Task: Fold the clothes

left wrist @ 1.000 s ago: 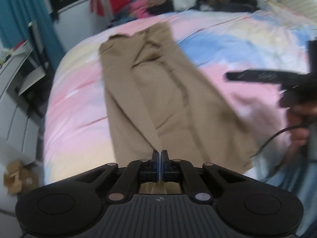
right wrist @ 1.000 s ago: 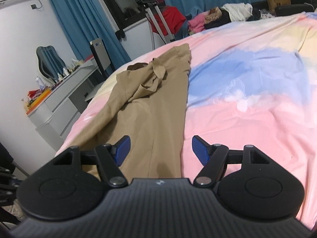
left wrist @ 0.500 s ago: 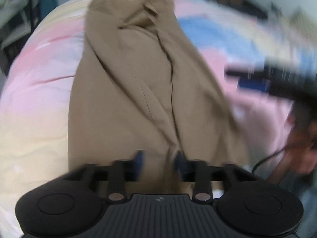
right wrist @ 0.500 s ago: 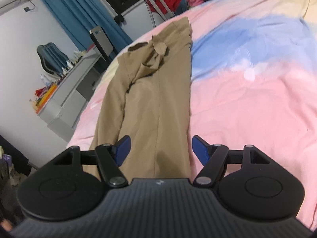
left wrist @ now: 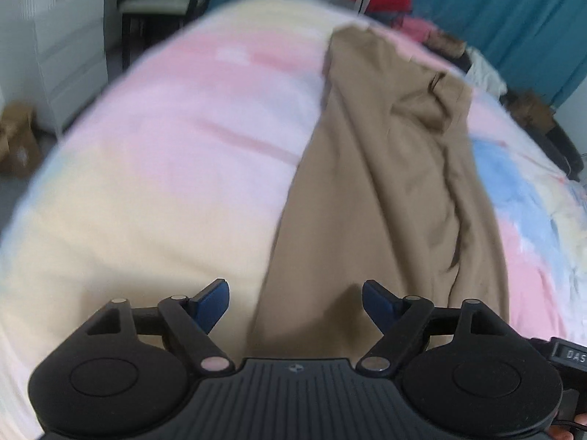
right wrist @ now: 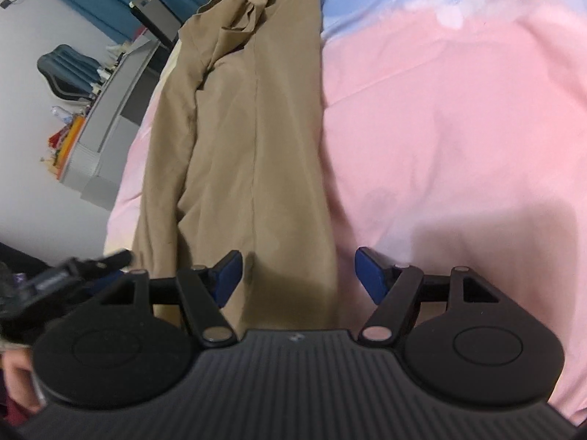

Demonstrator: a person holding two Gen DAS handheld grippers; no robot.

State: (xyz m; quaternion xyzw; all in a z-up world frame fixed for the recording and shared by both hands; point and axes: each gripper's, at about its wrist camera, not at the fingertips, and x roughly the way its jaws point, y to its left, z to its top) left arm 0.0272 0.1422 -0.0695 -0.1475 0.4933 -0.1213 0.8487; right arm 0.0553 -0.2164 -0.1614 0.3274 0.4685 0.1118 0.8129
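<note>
A pair of tan trousers (left wrist: pixel 381 183) lies lengthwise on the bed, folded along its length, waistband at the far end. The same trousers (right wrist: pixel 253 139) fill the left-centre of the right wrist view. My left gripper (left wrist: pixel 295 302) is open, its blue fingertips spread over the near left edge of the trouser hem. My right gripper (right wrist: pixel 297 275) is open too, straddling the near right edge of the hem. Neither holds cloth. The left gripper (right wrist: pixel 73 267) shows blurred at the left edge of the right wrist view.
The bed cover (left wrist: pixel 176 139) is pastel pink, yellow and blue (right wrist: pixel 458 117). A grey desk with drawers (right wrist: pixel 106 121) and a chair (right wrist: pixel 62 69) stand beside the bed. Heaped clothes (left wrist: pixel 414 25) and blue curtains (left wrist: pixel 513 11) lie beyond the far end. A cardboard box (left wrist: pixel 18 139) sits on the floor.
My left gripper let go of the trouser hem and opened wide, then swung left. The trousers now lie flat. My right gripper stayed open and dropped closer to the hem.
</note>
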